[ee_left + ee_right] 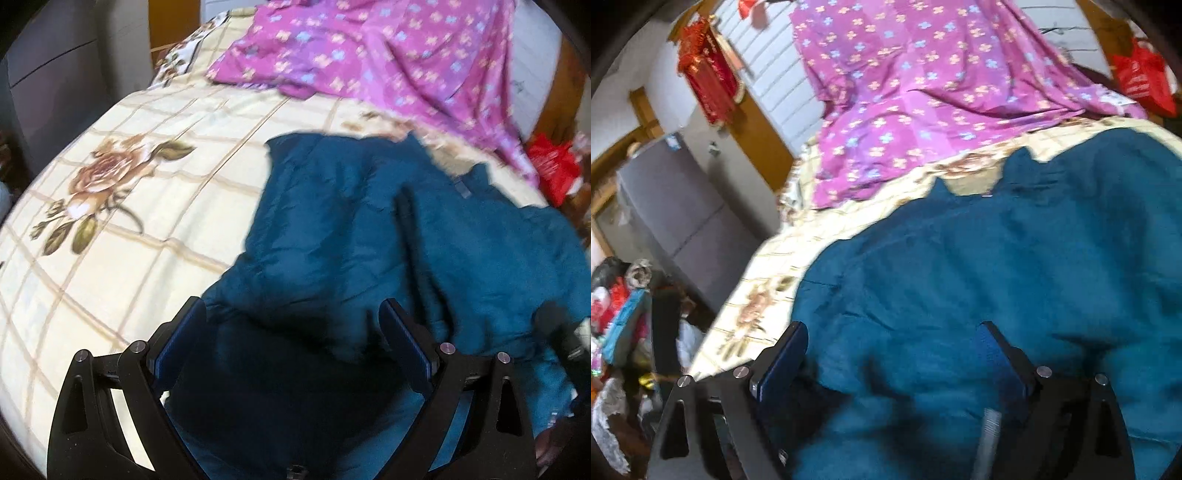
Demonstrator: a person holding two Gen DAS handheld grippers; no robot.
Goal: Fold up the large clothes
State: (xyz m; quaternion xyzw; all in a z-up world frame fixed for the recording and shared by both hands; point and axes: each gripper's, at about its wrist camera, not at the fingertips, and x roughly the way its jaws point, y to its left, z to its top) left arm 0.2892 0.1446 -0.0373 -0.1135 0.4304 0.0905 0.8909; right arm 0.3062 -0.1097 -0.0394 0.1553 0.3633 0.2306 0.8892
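A large teal padded jacket lies spread on the bed, partly bunched; it fills the right wrist view too. My left gripper is open, its jaws wide apart just above the jacket's near edge, fabric between and below them. My right gripper is open as well, hovering over the jacket's near left part with cloth between its fingers. Neither is closed on the fabric. A dark object, perhaps the other gripper, shows at the right edge of the left wrist view.
The bed has a cream checked cover with rose prints. A purple flowered quilt lies at the far end. A grey cabinet and clutter stand left of the bed. A red bag sits at the right.
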